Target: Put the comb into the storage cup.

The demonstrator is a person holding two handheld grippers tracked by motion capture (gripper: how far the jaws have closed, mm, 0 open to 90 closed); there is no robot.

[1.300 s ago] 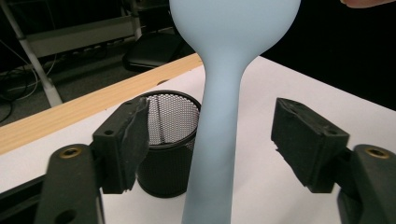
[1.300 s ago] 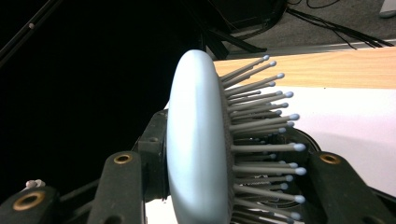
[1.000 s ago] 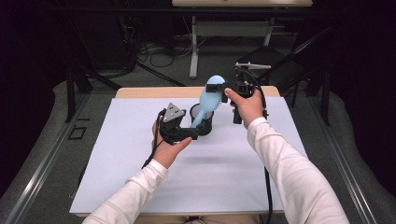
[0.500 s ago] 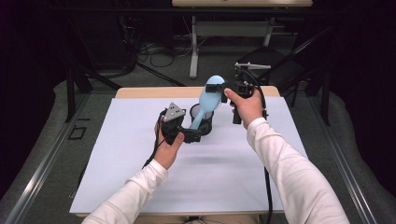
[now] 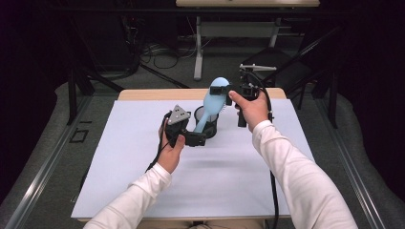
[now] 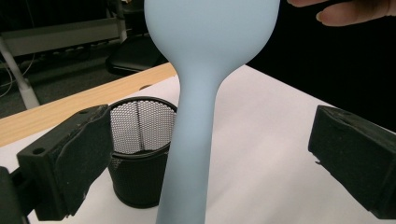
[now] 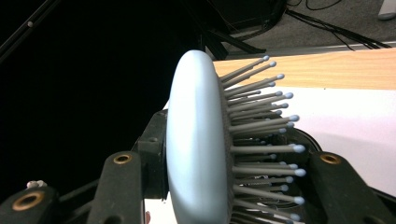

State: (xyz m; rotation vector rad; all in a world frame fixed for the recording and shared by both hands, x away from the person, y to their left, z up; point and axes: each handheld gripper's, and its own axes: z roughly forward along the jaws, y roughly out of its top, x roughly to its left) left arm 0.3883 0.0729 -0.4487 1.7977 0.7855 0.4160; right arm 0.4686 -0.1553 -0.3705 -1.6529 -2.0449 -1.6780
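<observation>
Landmark: black round wire-mesh pen cup (image 5: 208, 123), standing upright on the white sheet (image 5: 119, 157) that covers the wooden table (image 5: 143, 94).

Left of cup: wide bare stretch of white sheet runs out to the sheet's left edge. Wooden strip of table shows beyond the sheet's far edge, behind the cup.

Just left of cup, touching or nearly so: left gripper (image 5: 197, 138), held low, its grey three-cornered plate up. Jaws stand wide apart, having just been opening; in the left gripper view the pale blue plastic hairbrush (image 6: 196, 107) has its handle between the two black pads with clear gaps either side, neither pad pressing.

At cup: brush handle slants down to the cup's rim; whether the tip sits inside, cannot tell.

Above and right of cup: oval brush head raised, clamped by the right gripper (image 5: 224, 89), one jaw on the smooth back, the other on the bristle side.

Right of cup: open sheet to the right edge; broad bare sheet toward the person.
</observation>
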